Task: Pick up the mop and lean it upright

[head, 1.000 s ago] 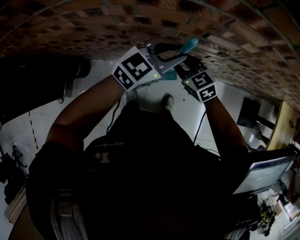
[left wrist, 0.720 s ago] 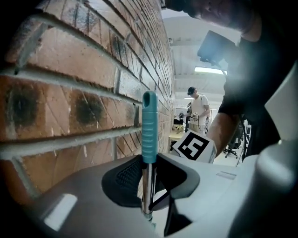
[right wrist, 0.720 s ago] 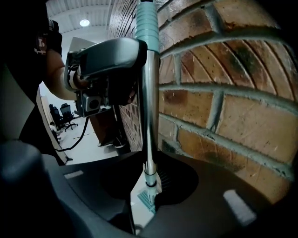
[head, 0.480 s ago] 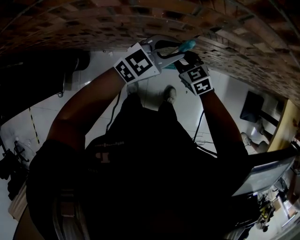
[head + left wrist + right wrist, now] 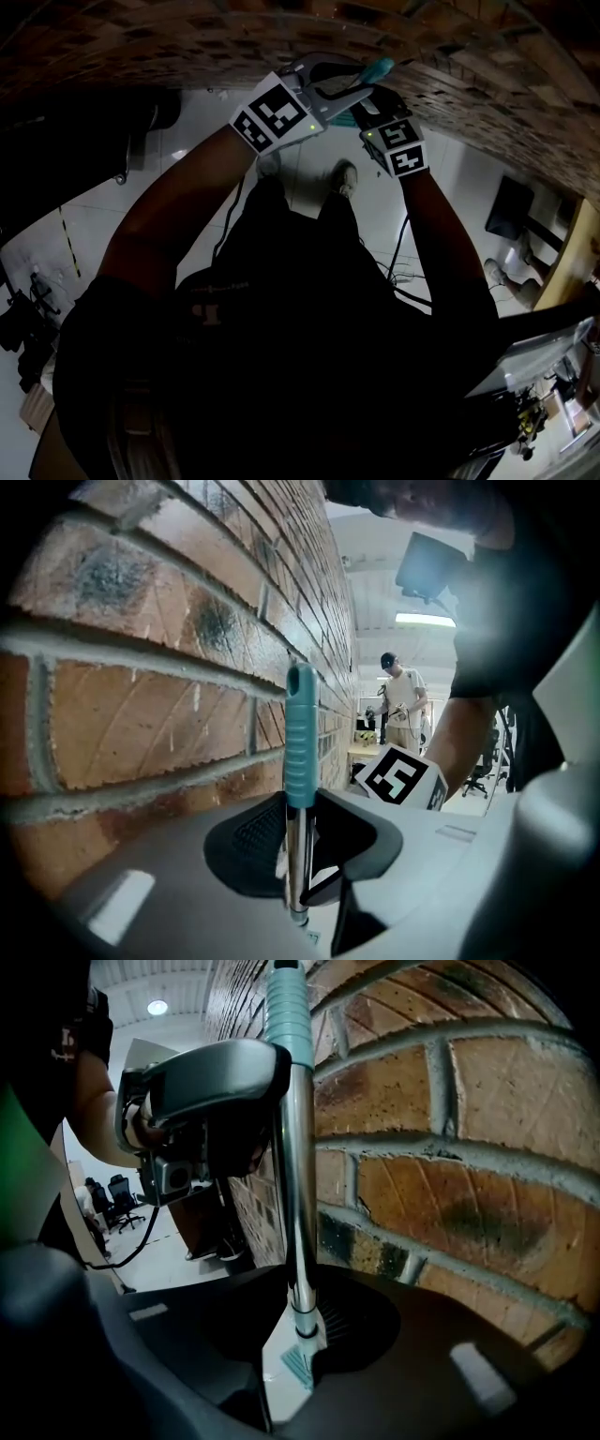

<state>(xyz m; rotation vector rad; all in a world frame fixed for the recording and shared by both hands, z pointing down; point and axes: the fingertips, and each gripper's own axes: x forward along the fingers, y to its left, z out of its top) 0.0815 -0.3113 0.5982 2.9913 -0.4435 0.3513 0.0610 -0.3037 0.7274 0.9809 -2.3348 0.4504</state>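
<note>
Head view: left gripper (image 5: pixel 354 91) and right gripper (image 5: pixel 373 111) meet on the mop (image 5: pixel 379 68), hard against the brick wall (image 5: pixel 141 47).
Left gripper view: jaws pinch the mop's metal pole just under its teal grip (image 5: pixel 301 733); wall close alongside.
Right gripper view: jaws clamp the pole lower down, beneath the left gripper; mop head (image 5: pixel 298 1365) shows below them.

The shaft of the mop (image 5: pixel 298 1194) is seen as polished, mirror-bright metal, its teal grip (image 5: pixel 301 733) as ribbed matt plastic. The brick wall (image 5: pixel 141 724) is shown rough and matt with gritty grey mortar, the shell of the left claw (image 5: pixel 300 841) as smooth matt grey plastic.
</note>
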